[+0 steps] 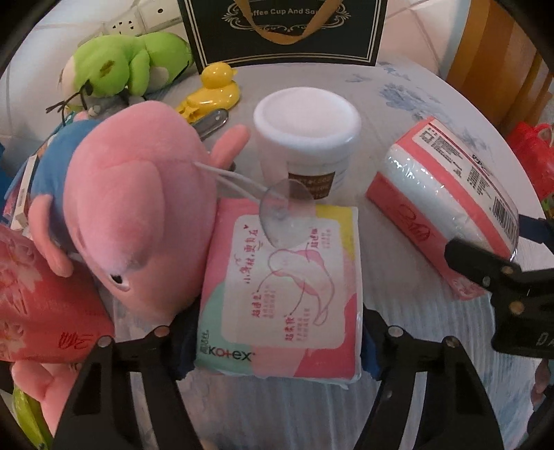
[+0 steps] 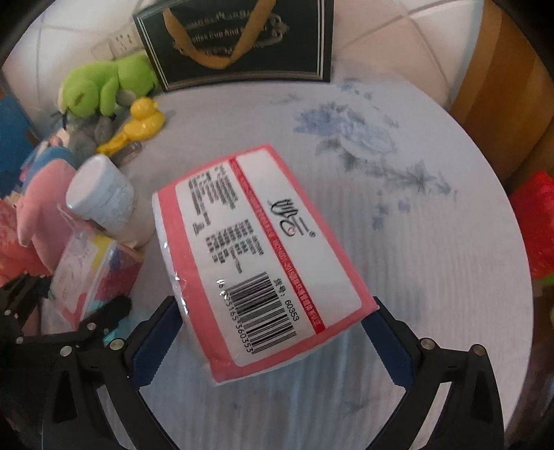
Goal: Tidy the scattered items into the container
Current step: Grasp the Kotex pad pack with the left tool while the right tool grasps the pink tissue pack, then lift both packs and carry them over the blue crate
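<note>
— What do you count on the table (image 2: 432,277)?

— I see two plush toys, a pink pig (image 1: 131,221) and a green one (image 1: 124,65). One yellow duck clip (image 1: 211,93), one white jar (image 1: 306,138), one Kotex pack (image 1: 287,294), and two pink tissue packs, one (image 2: 256,256) in my right tongs and one (image 1: 38,297) at the left edge under the pig.

— And the container?

— One dark gift bag (image 1: 287,31) stands upright at the far edge, behind the duck clip. I can't see inside it.

— Your tongs?

— My left gripper (image 1: 273,349) has its blue pads against both sides of the Kotex pack, near its lower end, so it is pinching that. My right gripper (image 2: 273,342) straddles the barcode end of the tissue pack, with pads touching each side.

— Where do those packs lie?

— The Kotex pack lies just beside the pig, in front of the jar.
</note>
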Demonstrator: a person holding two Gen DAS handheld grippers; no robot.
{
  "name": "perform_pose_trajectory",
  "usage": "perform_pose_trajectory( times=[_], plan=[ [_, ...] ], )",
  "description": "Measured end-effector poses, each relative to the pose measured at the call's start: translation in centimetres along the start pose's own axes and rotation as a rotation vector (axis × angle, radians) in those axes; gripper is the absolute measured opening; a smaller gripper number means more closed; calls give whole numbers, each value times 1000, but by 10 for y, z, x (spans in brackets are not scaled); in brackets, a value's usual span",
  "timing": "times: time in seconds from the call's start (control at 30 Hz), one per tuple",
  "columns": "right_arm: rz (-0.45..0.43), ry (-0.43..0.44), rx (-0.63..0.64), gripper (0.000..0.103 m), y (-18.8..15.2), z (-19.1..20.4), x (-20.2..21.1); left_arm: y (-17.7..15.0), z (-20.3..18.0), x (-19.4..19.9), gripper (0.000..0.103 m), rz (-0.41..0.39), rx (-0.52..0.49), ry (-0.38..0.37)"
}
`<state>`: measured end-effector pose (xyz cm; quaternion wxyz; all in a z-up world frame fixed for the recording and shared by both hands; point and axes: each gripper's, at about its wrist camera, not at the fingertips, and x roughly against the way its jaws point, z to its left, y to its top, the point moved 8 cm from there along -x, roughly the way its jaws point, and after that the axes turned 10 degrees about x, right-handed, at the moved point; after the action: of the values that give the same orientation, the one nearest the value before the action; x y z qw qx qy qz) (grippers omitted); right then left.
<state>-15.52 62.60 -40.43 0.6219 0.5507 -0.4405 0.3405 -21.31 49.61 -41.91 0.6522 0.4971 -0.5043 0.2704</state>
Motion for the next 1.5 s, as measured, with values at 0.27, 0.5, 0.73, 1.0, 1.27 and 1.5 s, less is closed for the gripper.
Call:
perform_pose_trajectory(
  times=[0.27, 0.5, 0.73, 1.0, 1.27, 1.5],
  plan=[
    [-50, -1, 47, 102, 6, 5, -6, -1, 0, 0, 71, -4, 5, -4],
    [-40, 15, -38, 98, -9, 6, -6, -7, 0, 8, 69, -21, -18, 1],
    [-19, 35, -140, 98, -36, -4, 14, -17, -7, 29, 68, -43, -30, -18],
    [-103, 91, -198, 95, -55, 0, 77, -25, 2, 98, 68, -150, -26, -11],
    [-85, 139, -196, 94, -70, 30, 111, -43, 32, 168, 68, -233, 18, 9],
    [-188, 174, -141, 94, -54, 59, 160, -61, 57, 203, 68, -266, 63, 35]
  ],
)
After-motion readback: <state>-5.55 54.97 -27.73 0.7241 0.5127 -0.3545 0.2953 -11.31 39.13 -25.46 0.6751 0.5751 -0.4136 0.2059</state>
